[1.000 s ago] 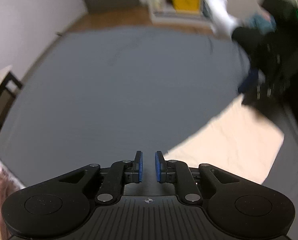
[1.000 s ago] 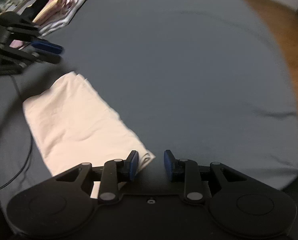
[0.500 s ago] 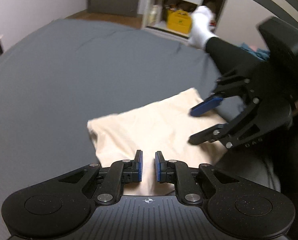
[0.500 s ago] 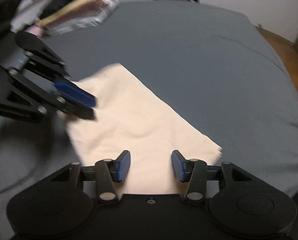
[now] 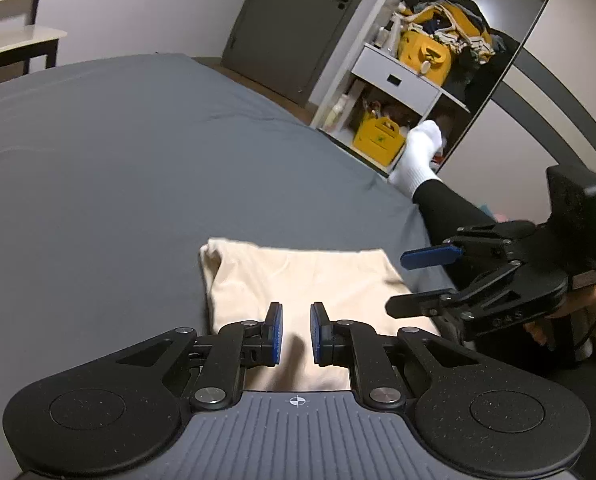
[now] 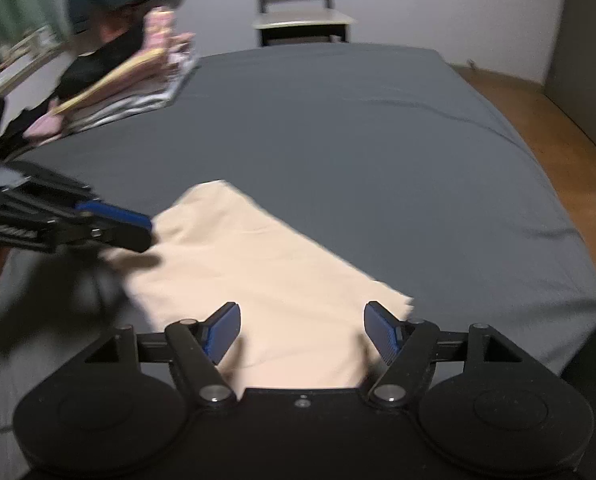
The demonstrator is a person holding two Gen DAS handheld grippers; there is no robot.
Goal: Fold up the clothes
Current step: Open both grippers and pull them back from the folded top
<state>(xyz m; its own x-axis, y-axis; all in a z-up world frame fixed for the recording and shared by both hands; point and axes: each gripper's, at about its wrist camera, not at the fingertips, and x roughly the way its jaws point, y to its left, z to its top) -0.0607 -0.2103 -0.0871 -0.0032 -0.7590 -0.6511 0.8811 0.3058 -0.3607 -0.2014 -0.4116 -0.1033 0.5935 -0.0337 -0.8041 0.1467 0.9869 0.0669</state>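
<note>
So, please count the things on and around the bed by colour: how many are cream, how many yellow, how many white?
Cream: 1, the folded garment on the grey bed.
Yellow: 2, the upper bag and the lower bag in the shelf unit.
White: 1, the sock on a person's foot.
Total: 4.

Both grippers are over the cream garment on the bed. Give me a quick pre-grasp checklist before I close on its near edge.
1. Right gripper open wide: ok.
2. Left gripper open: ok, though the gap is narrow.
3. Cream garment flat on the grey bed: ok.
4. Fabric between either gripper's pads: not ok, both sit above it.
5. Near edge visible: cannot tell, gripper bodies hide it.
6. Clothes stack apart from the garment: ok.
</note>
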